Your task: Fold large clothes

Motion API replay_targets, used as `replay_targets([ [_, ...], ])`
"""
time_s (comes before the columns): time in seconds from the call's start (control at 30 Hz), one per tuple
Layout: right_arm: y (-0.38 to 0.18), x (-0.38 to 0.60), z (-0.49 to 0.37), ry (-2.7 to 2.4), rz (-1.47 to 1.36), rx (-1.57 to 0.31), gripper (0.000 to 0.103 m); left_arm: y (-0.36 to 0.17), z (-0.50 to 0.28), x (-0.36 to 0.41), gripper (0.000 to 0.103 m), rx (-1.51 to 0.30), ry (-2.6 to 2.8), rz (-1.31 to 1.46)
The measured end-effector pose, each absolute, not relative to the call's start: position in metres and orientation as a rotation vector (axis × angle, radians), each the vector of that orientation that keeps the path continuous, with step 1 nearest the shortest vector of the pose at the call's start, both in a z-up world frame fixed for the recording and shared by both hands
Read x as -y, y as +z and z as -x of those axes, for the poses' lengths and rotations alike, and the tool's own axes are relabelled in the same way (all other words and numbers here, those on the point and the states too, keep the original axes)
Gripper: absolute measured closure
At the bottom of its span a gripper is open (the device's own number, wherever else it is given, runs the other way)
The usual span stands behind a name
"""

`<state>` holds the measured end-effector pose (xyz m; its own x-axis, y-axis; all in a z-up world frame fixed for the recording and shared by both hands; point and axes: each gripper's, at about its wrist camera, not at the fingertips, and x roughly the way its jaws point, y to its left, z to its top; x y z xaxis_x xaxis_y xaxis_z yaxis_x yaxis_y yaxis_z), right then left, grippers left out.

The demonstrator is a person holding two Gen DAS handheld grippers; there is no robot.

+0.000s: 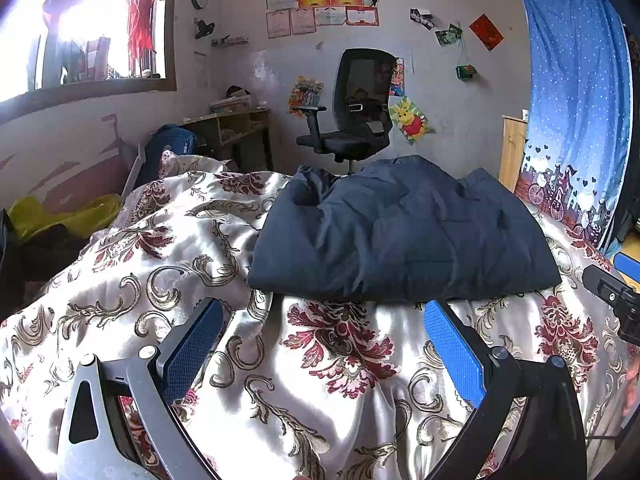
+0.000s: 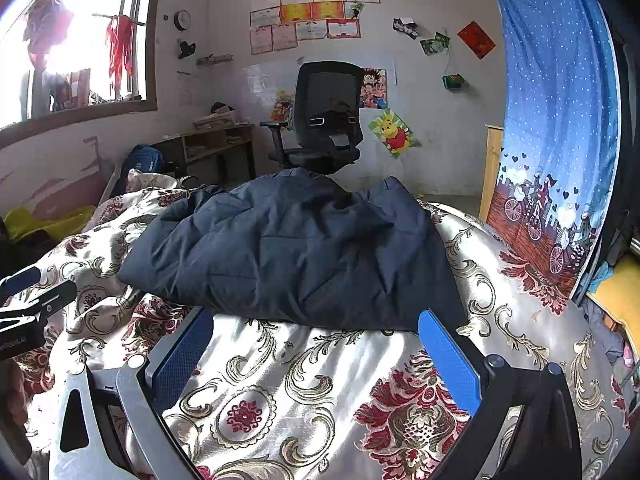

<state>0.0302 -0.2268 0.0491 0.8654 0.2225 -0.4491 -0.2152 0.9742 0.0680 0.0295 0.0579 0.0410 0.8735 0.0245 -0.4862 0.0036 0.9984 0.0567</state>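
Observation:
A dark navy padded jacket (image 1: 400, 232) lies folded into a thick rectangle on a floral satin quilt (image 1: 328, 360). My left gripper (image 1: 324, 320) hovers open just short of the jacket's near edge, with nothing between its blue pads. In the right wrist view the same jacket (image 2: 296, 248) fills the middle of the bed, and my right gripper (image 2: 316, 332) stands open in front of its near edge, also holding nothing. Each gripper shows at the edge of the other's view: the right one (image 1: 616, 292) and the left one (image 2: 28, 304).
A black office chair (image 1: 356, 108) stands beyond the bed by the postered wall. A wooden desk (image 1: 236, 128) and a blue bag (image 1: 172, 144) sit at the back left. A blue patterned curtain (image 1: 576, 100) hangs at the right. Yellow fabric (image 1: 60, 216) lies at the left.

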Motion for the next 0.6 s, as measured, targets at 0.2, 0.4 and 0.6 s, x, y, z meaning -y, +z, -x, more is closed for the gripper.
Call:
replay_targets([
  [0.2, 0.0491, 0.2268, -0.0302, 0.229, -0.016, -0.472, 0.000, 0.0407, -0.0301, -0.0569, 0.004, -0.509, 0.009, -0.055],
  [0.4, 0.0489, 0.2265, -0.0303, 0.230, -0.014, -0.473, 0.000, 0.0407, -0.0295, -0.0568, 0.004, -0.508, 0.011, -0.055],
  [0.6, 0.0490, 0.2257, -0.0303, 0.229, -0.016, -0.473, 0.000, 0.0406, -0.0297, -0.0559, 0.004, -0.508, 0.010, -0.054],
])
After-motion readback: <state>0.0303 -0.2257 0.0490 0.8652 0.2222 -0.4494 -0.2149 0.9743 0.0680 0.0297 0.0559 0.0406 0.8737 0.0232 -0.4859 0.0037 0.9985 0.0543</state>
